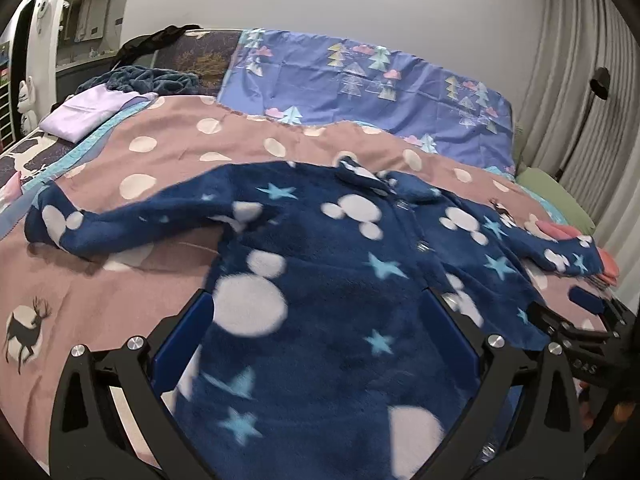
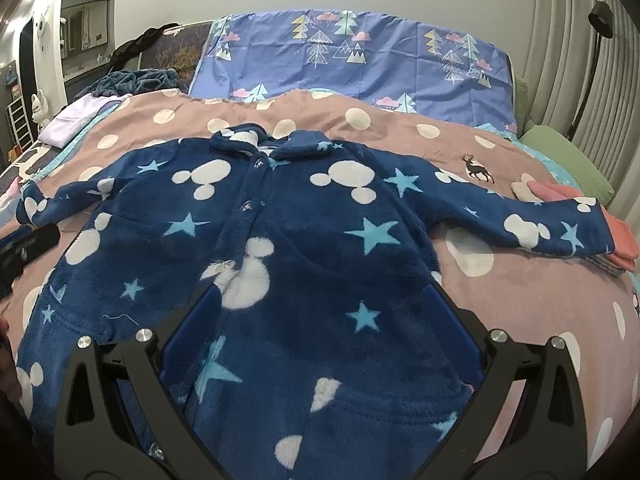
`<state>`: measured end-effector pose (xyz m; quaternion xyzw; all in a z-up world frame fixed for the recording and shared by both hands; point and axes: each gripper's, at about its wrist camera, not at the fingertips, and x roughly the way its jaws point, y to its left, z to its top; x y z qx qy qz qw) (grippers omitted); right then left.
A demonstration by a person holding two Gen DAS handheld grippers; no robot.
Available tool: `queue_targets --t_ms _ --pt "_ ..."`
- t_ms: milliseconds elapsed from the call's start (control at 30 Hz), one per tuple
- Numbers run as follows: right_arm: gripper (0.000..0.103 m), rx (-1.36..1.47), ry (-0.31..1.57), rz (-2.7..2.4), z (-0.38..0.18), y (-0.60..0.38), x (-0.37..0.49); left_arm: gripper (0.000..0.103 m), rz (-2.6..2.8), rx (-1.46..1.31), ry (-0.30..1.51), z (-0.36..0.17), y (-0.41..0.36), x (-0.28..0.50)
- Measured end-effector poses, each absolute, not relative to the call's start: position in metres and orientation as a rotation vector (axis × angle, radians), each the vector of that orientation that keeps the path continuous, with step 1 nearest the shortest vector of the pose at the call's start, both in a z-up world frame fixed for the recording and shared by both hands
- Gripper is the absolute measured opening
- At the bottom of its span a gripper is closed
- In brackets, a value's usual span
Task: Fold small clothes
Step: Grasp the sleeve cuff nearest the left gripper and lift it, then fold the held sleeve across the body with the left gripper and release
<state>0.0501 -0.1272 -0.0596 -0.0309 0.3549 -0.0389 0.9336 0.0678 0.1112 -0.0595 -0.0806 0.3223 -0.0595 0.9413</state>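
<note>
A navy fleece top (image 2: 304, 240) is laid flat, sleeves outspread, at the near edge of the bed (image 2: 540, 300). Both jaws are spread wide: left hand-held gripper (image 1: 316, 344), right hand-held gripper (image 2: 320, 336). Soft, light, thick pile is judged easily pinched; cuffs or hem are best taken.

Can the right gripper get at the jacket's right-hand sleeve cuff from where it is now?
Probably yes. The right gripper is open over the blue fleece jacket, and the sleeve lies flat on the bedspread with bare cover between. Only the pink folded item by the cuff sits close.
</note>
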Motion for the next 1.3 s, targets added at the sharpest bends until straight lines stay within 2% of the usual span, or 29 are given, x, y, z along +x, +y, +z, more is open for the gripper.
queue_targets --t_ms 133,333,400,500,733,800,833,867,933,1033,1167,1300 --pt "0.101 -0.090 0.738 -0.088 -0.064 -0.127 0.054 0.102 0.070 -0.236 0.615 -0.053 0.176 0.090" --pt "0.101 -0.073 0.752 -0.112 -0.070 -0.135 0.059 0.088 0.318 -0.564 0.640 -0.066 0.322 0.114" --pt "0.101 -0.066 0.767 -0.111 -0.074 -0.136 0.062 0.087 0.350 -0.681 0.652 -0.076 0.361 0.123" --pt "0.101 -0.084 0.781 -0.107 -0.078 -0.131 0.065 0.087 0.397 -0.779 0.704 -0.090 0.397 0.148" --pt "0.101 -0.127 0.786 -0.106 -0.078 -0.122 0.062 0.087 0.638 -0.782 0.873 -0.125 0.432 0.198" --pt "0.101 -0.134 0.791 -0.109 -0.080 -0.123 0.061 0.061 0.643 -0.794 0.876 -0.133 0.438 0.202" --pt "0.101 -0.137 0.793 -0.113 -0.080 -0.124 0.060 0.030 0.609 -0.810 0.869 -0.134 0.440 0.203" --pt "0.101 -0.138 0.793 -0.117 -0.080 -0.126 0.059 0.018 0.558 -0.837 0.846 -0.132 0.440 0.201" --pt "0.101 -0.138 0.792 -0.126 -0.081 -0.130 0.059 0.017 0.484 -0.833 0.782 -0.115 0.432 0.196" --pt "0.101 -0.120 0.794 -0.138 -0.082 -0.137 0.061 0.017 0.286 -0.707 0.662 -0.061 0.391 0.194" --pt "0.101 -0.059 0.788 -0.129 -0.080 -0.144 0.060 0.017 -0.033 -0.509 0.538 0.019 0.292 0.188" --pt "0.101 -0.058 0.770 -0.132 -0.077 -0.149 0.053 0.018 -0.333 -0.353 0.487 0.058 0.178 0.182"
